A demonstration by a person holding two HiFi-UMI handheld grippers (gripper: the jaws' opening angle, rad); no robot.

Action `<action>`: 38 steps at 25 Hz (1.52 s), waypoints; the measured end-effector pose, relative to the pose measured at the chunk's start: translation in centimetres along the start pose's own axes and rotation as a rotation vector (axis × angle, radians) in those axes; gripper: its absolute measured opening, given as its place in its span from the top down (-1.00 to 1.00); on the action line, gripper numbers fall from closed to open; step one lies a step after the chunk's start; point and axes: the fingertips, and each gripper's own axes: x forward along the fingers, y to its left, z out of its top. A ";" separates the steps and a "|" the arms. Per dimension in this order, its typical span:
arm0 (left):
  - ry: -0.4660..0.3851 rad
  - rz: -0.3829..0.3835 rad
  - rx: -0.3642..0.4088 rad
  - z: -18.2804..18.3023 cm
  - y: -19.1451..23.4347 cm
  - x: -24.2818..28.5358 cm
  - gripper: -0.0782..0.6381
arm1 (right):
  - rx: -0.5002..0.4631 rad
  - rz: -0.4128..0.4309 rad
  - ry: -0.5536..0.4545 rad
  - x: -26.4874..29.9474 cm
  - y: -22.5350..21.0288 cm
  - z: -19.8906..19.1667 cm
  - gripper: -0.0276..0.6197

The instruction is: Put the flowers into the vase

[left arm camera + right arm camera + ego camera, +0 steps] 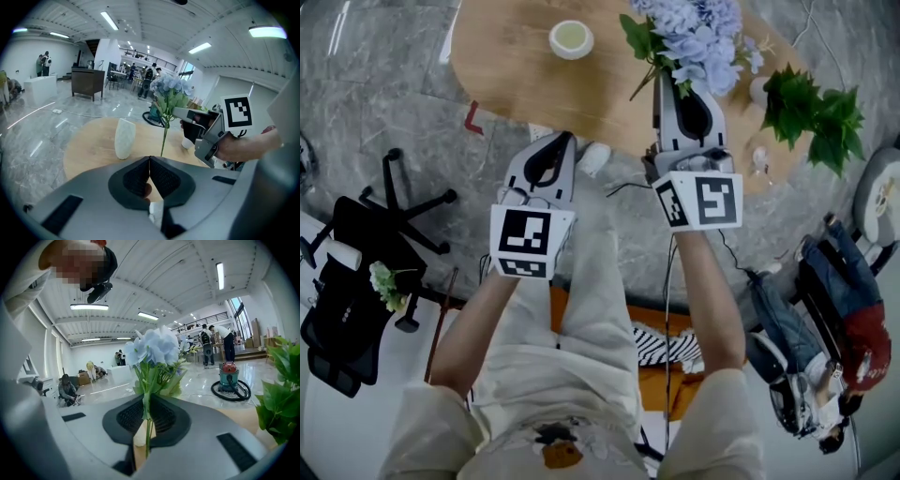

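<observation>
Oval wooden table carries a white vase. Right gripper: jaws clamped on the stem of the blue hydrangea flowers, held over the table, apart from the vase. Left gripper: jaws together, nothing between them.

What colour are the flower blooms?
Pale blue; the flowers show best in the right gripper view.

Steep overhead; two low, toward table
</observation>
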 end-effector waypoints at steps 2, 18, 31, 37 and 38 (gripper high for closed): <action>-0.007 0.003 -0.007 0.2 0.3 -0.2 0.75 | 0.001 0.012 -0.020 0.1 0.4 0.7 0.86; -0.109 0.063 -0.046 3.3 2.9 -2.1 0.75 | 0.005 0.045 -0.150 0.7 2.3 6.9 0.86; -0.187 0.096 -0.077 4.2 4.8 -4.5 0.76 | -0.041 0.085 -0.249 1.0 5.2 10.8 0.86; -0.188 0.105 -0.086 4.5 5.4 -4.5 0.76 | -0.039 0.100 -0.287 1.7 6.1 12.1 0.86; -0.193 0.106 -0.087 4.8 5.4 -4.4 0.76 | -0.038 0.101 -0.293 1.9 6.0 12.4 0.86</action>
